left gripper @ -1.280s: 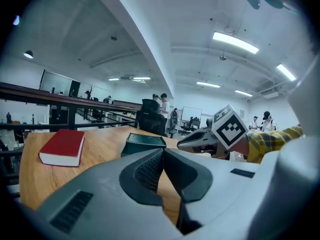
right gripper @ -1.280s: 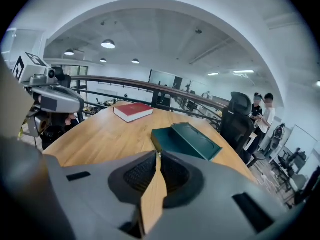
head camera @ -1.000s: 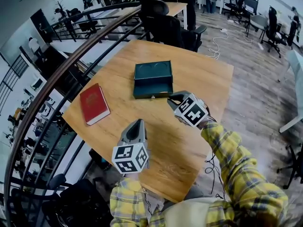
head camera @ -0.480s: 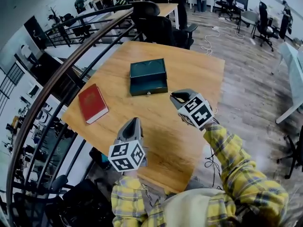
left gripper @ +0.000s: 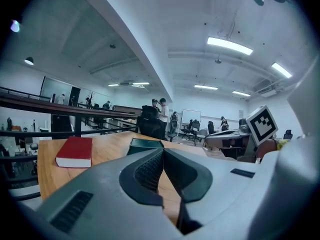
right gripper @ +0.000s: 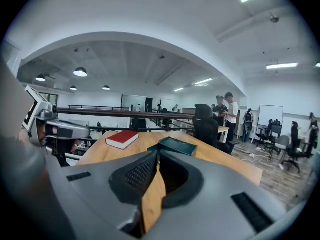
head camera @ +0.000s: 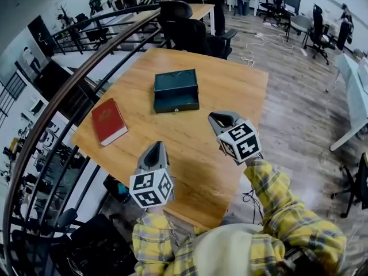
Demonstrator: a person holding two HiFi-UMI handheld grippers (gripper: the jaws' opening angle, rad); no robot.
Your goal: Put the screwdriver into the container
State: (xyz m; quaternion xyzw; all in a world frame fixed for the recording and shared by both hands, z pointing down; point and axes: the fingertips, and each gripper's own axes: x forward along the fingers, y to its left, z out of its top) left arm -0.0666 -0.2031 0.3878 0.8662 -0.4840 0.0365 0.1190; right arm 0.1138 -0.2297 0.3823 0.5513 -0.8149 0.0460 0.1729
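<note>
screwdriver is not to be seen in any view, neither on the desk [head camera: 230, 85] nor between any jaws, so where it lies cannot be told; it may already be inside the shut box. the wooden desk carries only two things. the dark green container [head camera: 176, 89] sits near the middle with its lid seemingly down and a small catch on the front face, and a red book [head camera: 108, 121] lies well apart from it toward the railing side. the right hand-held gripper [head camera: 216, 117], which a second ago had its tip just beside the container's front corner, has drawn back and now hangs over bare wood, clear of the box. its jaws are pressed together at the tips with nothing in them. the left hand-held gripper [head camera: 154, 148] has stayed low by the near edge, jaws likewise closed on nothing. that retreat, with both tools empty, suggests the placing is finished, though the contents of the box cannot be checked from here.
</note>
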